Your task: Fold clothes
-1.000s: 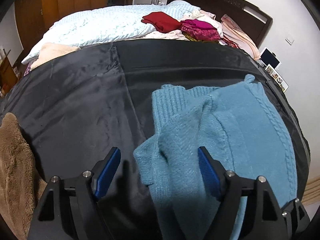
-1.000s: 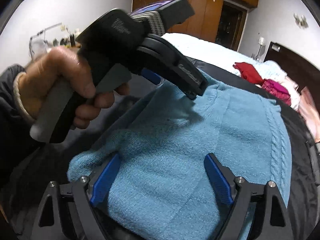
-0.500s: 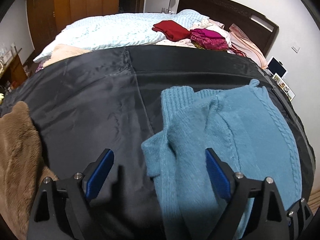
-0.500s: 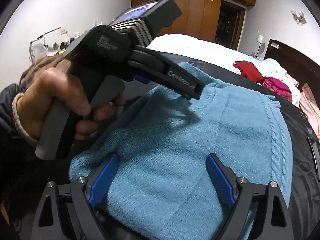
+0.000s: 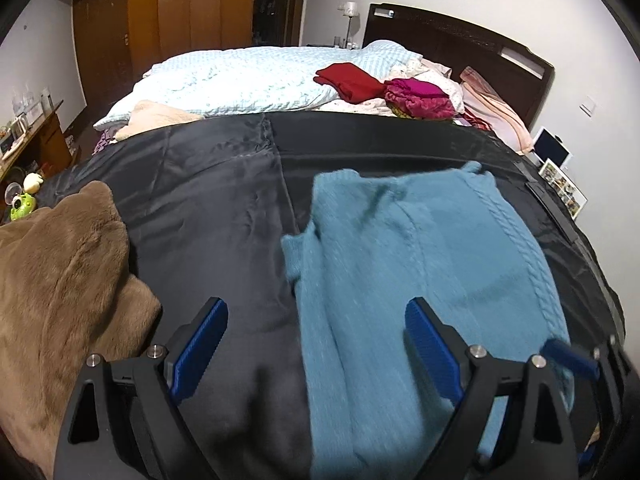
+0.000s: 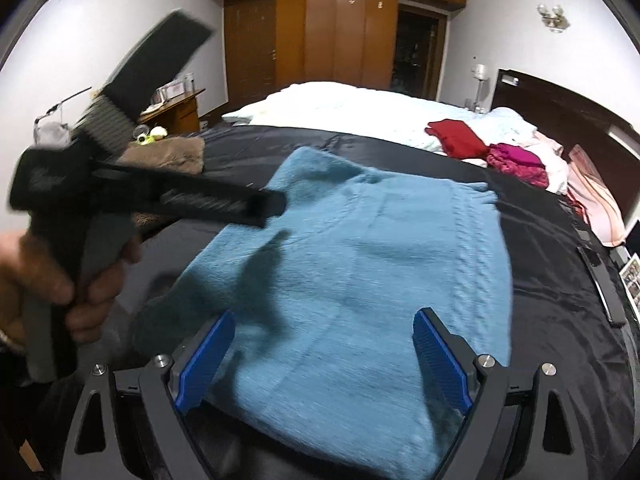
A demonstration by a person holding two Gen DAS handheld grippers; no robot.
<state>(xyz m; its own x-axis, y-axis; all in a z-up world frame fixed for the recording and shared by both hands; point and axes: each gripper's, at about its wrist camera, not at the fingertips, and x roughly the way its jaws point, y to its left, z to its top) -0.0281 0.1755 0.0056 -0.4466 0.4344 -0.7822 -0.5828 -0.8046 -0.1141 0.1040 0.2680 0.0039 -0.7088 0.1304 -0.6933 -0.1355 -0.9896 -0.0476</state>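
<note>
Between the blue pads of the left gripper (image 5: 316, 354), whose jaws stand wide apart with nothing pinched, lie the black bed cover (image 5: 224, 216) on one side and the left edge of the teal sweater (image 5: 404, 272) on the other; the pads do not press the knit. From the right wrist view the right gripper (image 6: 322, 360) is likewise spread open, and the sweater fills the space below its fingers without being clamped. That view alone shows the left gripper from outside (image 6: 152, 196): a black, blurred tool held in the person's left hand (image 6: 52, 280) above the sweater's left side, casting a shadow on the knit. The sweater lies folded on the black cover, toward the bed's right edge, its cable-knit band running along its right side. Only the left wrist view shows how far the brown plush blanket (image 5: 60, 288) spreads over the near left corner of the bed, with a green toy (image 5: 22, 204) beyond it; the right wrist view catches just a strip of that blanket. Both views show a pale blue quilt (image 5: 240, 80) at the far side, a red garment (image 5: 348, 80) and a magenta one (image 5: 420, 96) near the dark headboard (image 5: 460, 40).
</note>
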